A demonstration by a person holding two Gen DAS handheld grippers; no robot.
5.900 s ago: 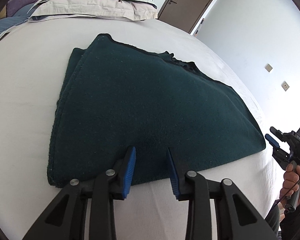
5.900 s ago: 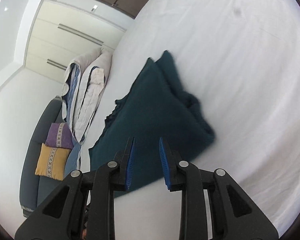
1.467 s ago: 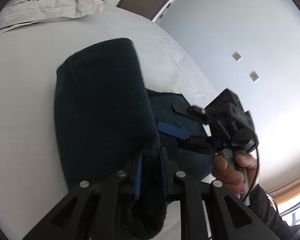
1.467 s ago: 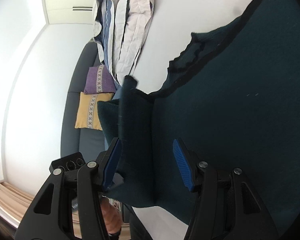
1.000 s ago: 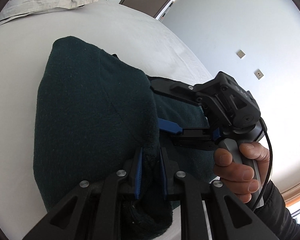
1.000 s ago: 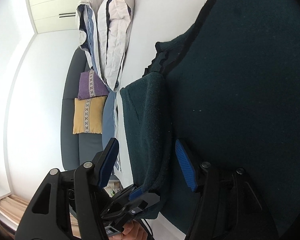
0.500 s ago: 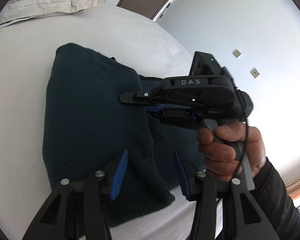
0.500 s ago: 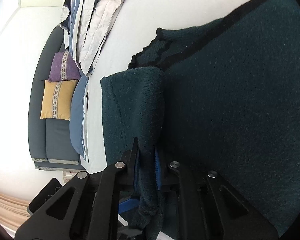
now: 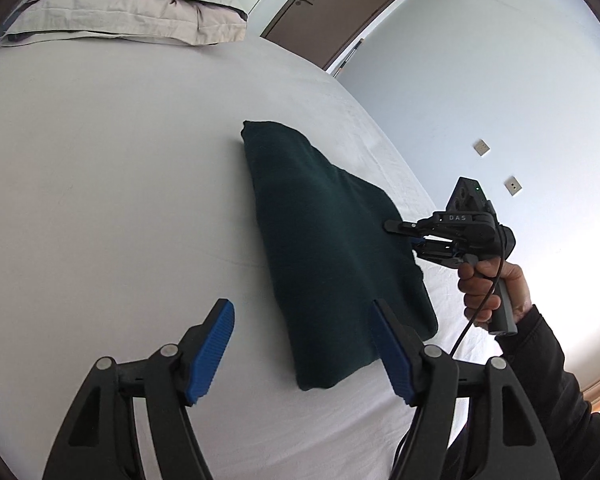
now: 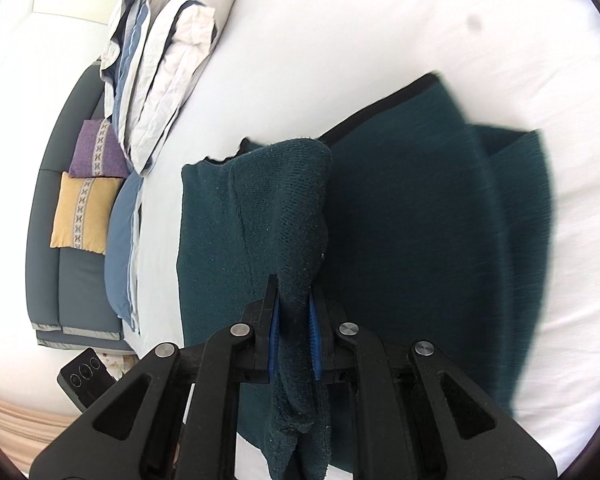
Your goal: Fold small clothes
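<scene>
A dark green knitted garment (image 9: 324,232) lies partly folded on the white bed (image 9: 100,184). My left gripper (image 9: 304,348) hovers over the garment's near edge, its jaws opening; only the garment's near corner lies below the gap, untouched by the blue pads. In the right wrist view my right gripper (image 10: 294,316) is shut on a bunched fold of the garment (image 10: 420,220), lifted off the flat layers. The left wrist view shows the right gripper (image 9: 414,236) at the garment's right edge, held by a hand (image 9: 488,292).
Folded bedding and pillows (image 9: 120,12) are stacked at the head of the bed. A grey sofa with a yellow cushion (image 10: 82,212) and a purple cushion (image 10: 98,152) stands beside the bed. A brown door (image 9: 340,8) is in the far wall.
My left gripper let go of the garment's fold, opened wide and pulled back toward me. My right gripper closed on that fold and raised it.
</scene>
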